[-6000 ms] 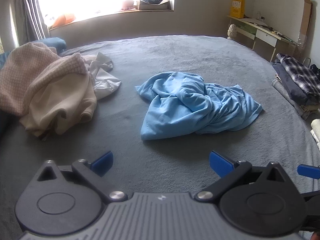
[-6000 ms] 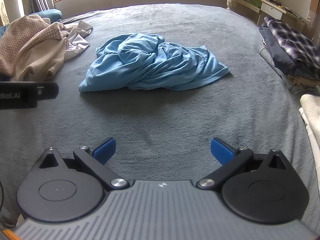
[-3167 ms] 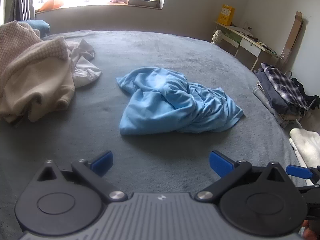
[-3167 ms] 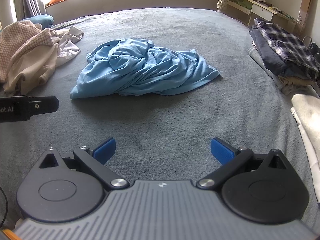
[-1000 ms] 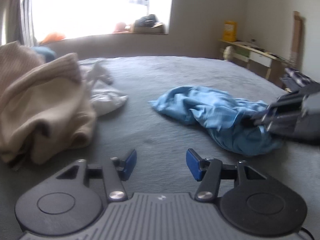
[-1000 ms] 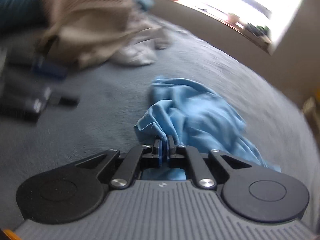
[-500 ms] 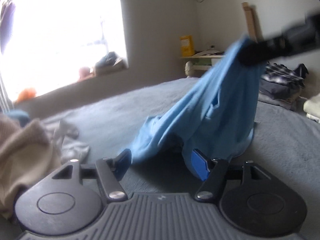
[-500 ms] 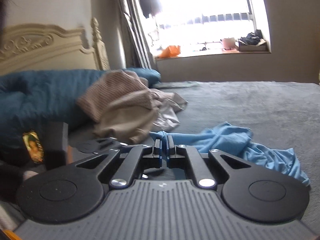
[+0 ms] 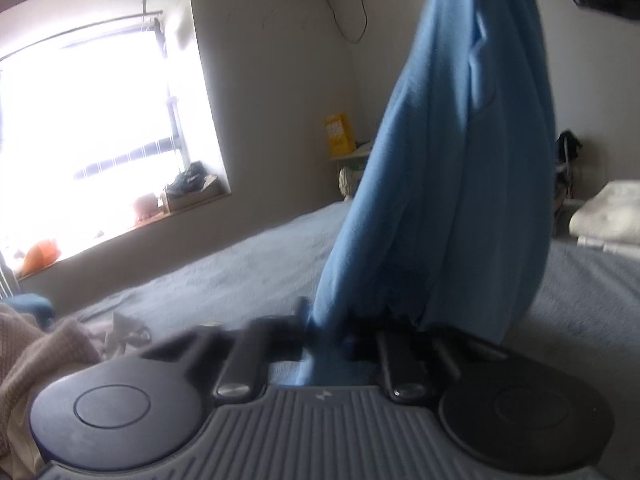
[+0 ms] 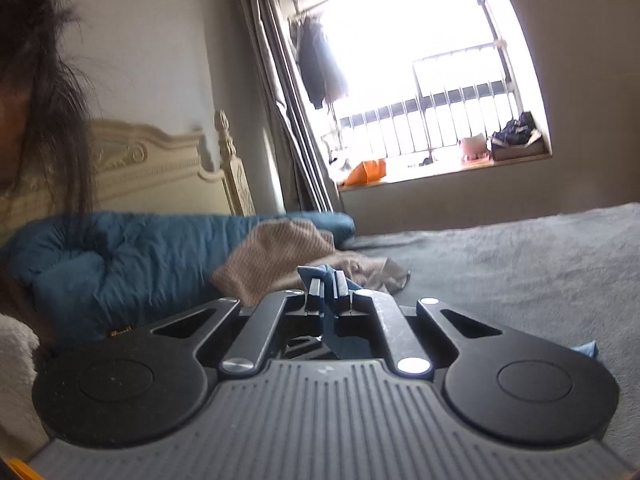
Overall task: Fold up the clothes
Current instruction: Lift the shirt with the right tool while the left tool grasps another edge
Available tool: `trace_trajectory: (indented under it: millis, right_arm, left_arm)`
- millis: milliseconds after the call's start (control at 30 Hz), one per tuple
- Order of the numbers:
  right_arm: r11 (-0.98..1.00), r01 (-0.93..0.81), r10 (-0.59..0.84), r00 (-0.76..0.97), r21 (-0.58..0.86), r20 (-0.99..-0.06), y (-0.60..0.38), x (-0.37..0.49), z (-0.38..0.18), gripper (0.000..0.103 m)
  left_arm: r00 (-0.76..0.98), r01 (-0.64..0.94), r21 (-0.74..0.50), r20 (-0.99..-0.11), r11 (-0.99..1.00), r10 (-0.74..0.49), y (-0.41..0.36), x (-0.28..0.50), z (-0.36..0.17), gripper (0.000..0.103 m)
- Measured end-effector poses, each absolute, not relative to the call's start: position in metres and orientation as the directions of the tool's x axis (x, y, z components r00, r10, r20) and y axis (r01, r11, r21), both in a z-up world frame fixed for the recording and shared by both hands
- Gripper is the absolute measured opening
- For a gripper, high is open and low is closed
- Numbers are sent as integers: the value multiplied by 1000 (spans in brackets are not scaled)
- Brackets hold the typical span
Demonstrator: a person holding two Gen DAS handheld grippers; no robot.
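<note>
Grippers both pinch the blue shirt (image 9: 452, 168). Left gripper (image 9: 332, 332) has its jaws pressed together on the shirt's lower hem, blurred in left wrist view; right gripper (image 10: 329, 286) is clamped on a fold of blue cloth w/ a tuft poking past the tips. Shirt hangs off the grey bed (image 10: 520, 256), stretched up toward the other gripper at the frame's top right, bunched and twisted. Beige clothes pile (image 10: 280, 256) lies toward the headboard edge, by the blue duvet (image 10: 120, 256). Step in hand, prob.: spread it out. Do it well: draw the hands apart till the edge betw. them runs taut, give it a shake, then lay flat mid-bed, clear of the pile.
</note>
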State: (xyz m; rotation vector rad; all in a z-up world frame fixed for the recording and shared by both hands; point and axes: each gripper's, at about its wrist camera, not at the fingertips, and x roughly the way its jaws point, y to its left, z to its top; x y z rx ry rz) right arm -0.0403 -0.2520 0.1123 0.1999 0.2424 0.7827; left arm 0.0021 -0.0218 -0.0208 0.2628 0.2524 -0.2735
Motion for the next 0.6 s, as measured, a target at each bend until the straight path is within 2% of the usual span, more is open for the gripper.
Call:
trace_trajectory:
  millis: [100,300,400,500,600]
  right_arm:
    - [704,-660,701,705,264,-109,-263,-54,120,2]
    - [709,-664,685,729,237,-7,-296,-86,151,2]
    - [700,-684,692,720,205,41,-311,-97,175,2]
    - [659,-728,727,681,191,85,-322,-101,199,2]
    - [624,-752,753,651,211,92,-329,-90,204,2]
  left_arm:
    - [938,288,167,-250,943,-242,-7,-11,6,4]
    - [931,338,64,-169,939,-323,42,-61,91,3]
    - [882,449,-76,-122,890,-455,70,-81,136,3]
    - [833,516,-193,-115,835,-541,87,-82,161,3]
    - [815,523,-257,-130,813,-565,95,-69,158,3]
